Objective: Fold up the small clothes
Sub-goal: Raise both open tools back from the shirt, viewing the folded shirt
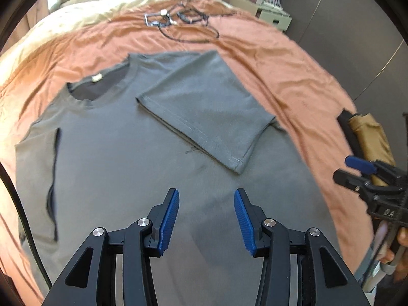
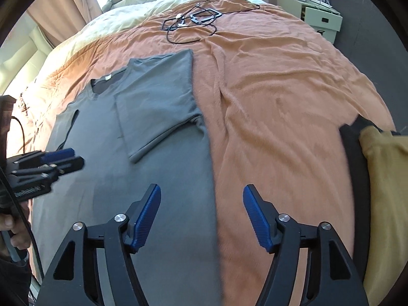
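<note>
Grey T-shirt point(image 1: 122, 158) spread flat on an orange blanket point(image 1: 267, 58), neck end away from the fingers, hem end running beneath them and out of view. Plain dull grey cloth, round ribbed neckline point(image 1: 102, 86) with a small pale label point(image 1: 97, 77) inside the collar. Right sleeve point(image 1: 204, 109) folded inward over the chest, lying as a slanted flap with a stitched hem along its near edge, ahead of and just right of the left gripper's fingers. Left sleeve likewise turned in, its dark edge visible as a wavy line far left of those fingers. Cloth mostly smooth, a few faint creases across the body.

Left gripper point(image 1: 206, 216) above the shirt's middle, blue pads point(image 1: 168, 219) apart with nothing between them, grey cloth showing below the gap. Right gripper point(image 2: 201, 216) above the shirt's right side edge: left finger over grey cloth, right finger over orange blanket, pads standing wide apart and empty. Right gripper also seen from the left wrist camera at the far right, in a hand point(image 1: 397, 244).

Beyond the fingertips, well past the neckline, a tangle of black cable point(image 2: 188, 25). Right of the right gripper's fingers, a mustard-yellow garment point(image 2: 387, 178) over something black at the blanket's edge.
</note>
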